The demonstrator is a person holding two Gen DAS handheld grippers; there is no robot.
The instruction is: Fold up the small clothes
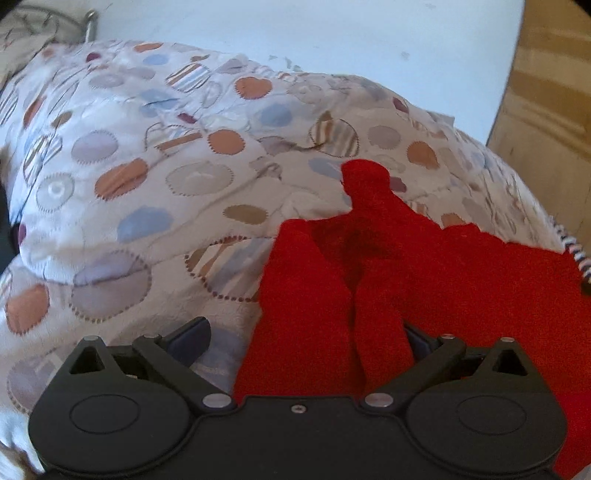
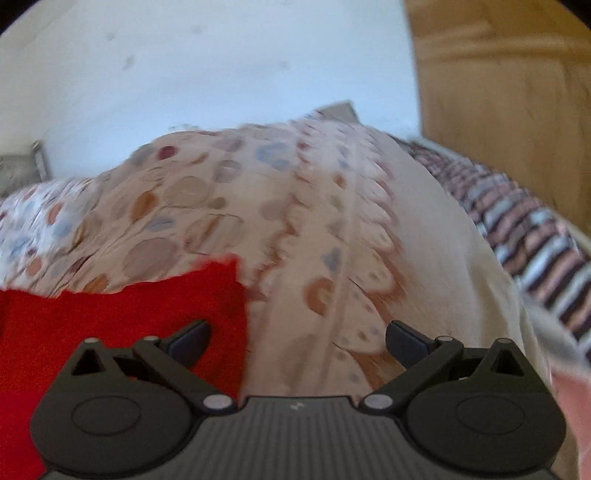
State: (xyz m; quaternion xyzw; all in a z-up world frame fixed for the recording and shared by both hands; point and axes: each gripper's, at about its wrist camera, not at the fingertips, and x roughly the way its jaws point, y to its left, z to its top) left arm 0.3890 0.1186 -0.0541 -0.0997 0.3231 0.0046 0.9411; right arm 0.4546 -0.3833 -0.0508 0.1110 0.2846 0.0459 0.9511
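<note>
A red garment point(image 1: 406, 266) lies crumpled on a dotted bedcover point(image 1: 147, 166), with a narrow strip reaching away from me. My left gripper point(image 1: 304, 326) stands wide open just over its near edge. Folds of the red cloth rise between the jaws and hide part of the right finger; neither pad presses on it. In the blurred right wrist view, the right gripper point(image 2: 298, 326) is also wide open. Its left finger hangs over the corner of the red garment point(image 2: 129, 310), its right finger over the bedcover point(image 2: 221, 206).
A white wall point(image 1: 332, 29) stands behind the bed and a wooden panel point(image 2: 498, 92) to the right. A striped fabric point(image 2: 524, 229) lies along the bed's right edge. A metal post point(image 1: 90, 22) shows at far left.
</note>
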